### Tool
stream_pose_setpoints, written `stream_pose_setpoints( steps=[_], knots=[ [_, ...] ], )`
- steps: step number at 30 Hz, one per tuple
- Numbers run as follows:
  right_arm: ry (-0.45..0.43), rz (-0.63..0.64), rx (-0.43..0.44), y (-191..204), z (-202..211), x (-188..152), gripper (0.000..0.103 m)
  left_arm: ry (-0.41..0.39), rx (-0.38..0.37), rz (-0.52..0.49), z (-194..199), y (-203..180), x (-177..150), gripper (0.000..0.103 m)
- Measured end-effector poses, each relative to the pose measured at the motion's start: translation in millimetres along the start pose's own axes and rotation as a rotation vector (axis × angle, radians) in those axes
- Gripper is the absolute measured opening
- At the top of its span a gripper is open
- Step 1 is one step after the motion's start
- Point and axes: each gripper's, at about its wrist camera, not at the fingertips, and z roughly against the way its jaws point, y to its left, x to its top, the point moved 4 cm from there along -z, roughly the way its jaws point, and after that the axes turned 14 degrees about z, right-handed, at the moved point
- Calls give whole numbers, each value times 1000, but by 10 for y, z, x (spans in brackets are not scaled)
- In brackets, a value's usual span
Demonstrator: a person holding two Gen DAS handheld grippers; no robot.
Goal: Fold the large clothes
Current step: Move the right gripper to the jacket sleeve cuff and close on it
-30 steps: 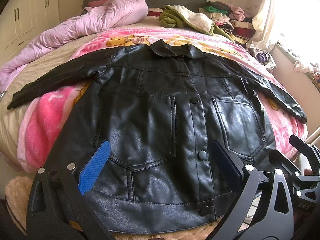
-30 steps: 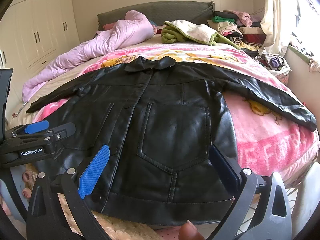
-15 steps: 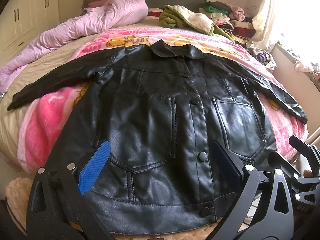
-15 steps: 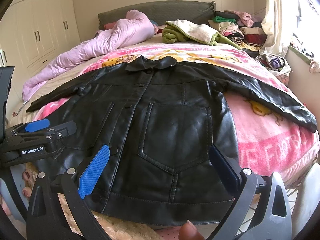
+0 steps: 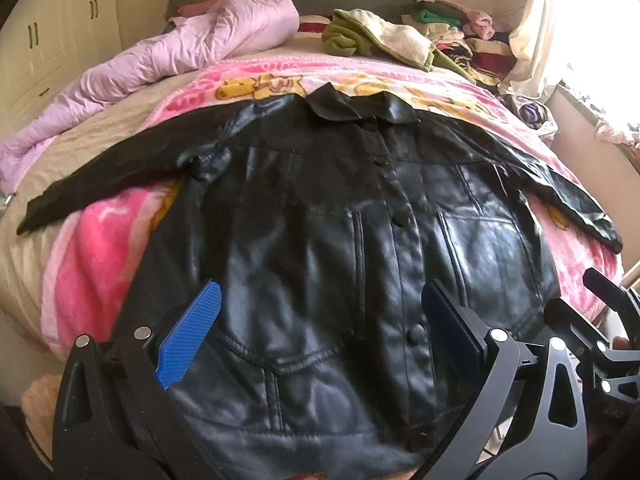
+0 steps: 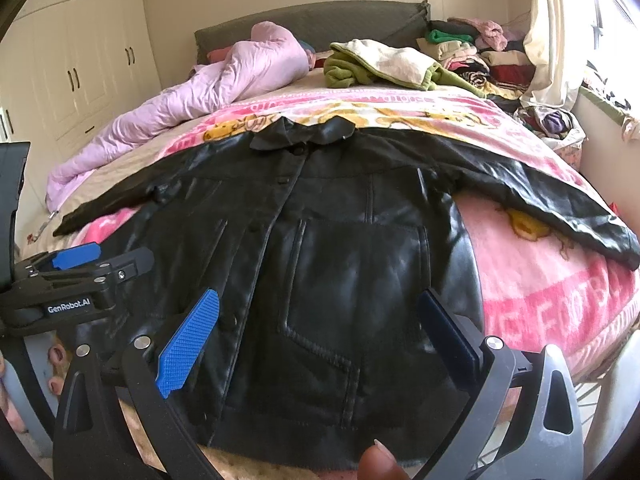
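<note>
A black leather jacket [image 5: 328, 240] lies flat and buttoned on the pink blanket, front up, collar away from me and both sleeves spread out to the sides. It also shows in the right wrist view [image 6: 340, 248]. My left gripper [image 5: 320, 312] is open and empty, low over the jacket's lower left front near the hem. My right gripper [image 6: 318, 316] is open and empty over the lower right front pocket. The left gripper's body [image 6: 76, 280] shows at the left of the right wrist view.
A pink cartoon blanket [image 5: 100, 248] covers the bed. A lilac duvet [image 5: 180, 52] lies bunched at the far left. A green and cream garment [image 5: 376, 36] and stacked clothes [image 5: 472, 40] sit by the headboard. White wardrobes [image 6: 80, 60] stand on the left, a curtained window on the right.
Both grippers have moved slightly forward and lower over the jacket's hem. The jacket has not moved. Both stay open.
</note>
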Motion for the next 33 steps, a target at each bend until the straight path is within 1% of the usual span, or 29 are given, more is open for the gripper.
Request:
stream_pose_setpoints(
  steps=[7, 10, 14, 16, 19, 27, 33],
  knots=[
    [-9, 0, 20, 12, -158, 236, 99, 7, 15, 22, -120, 85, 259, 94],
    [-9, -2, 16, -2, -216, 332, 99, 20, 9, 32, -159, 103, 350, 94],
    [-13, -17, 27, -29, -274, 461, 99, 43, -20, 46, -214, 109, 486, 94],
    [-19, -20, 23, -40, -309, 543, 99, 59, -30, 40, -252, 94, 538, 94],
    [-15, -17, 9, -76, -388, 661, 99, 69, -25, 22, -313, 57, 612, 94],
    [-28, -83, 2, -354, -565, 976, 99, 59, -34, 13, -415, -72, 932, 94],
    [-35, -139, -34, -647, -671, 1110, 99, 53, -46, 0, -550, -298, 1195, 94]
  ],
)
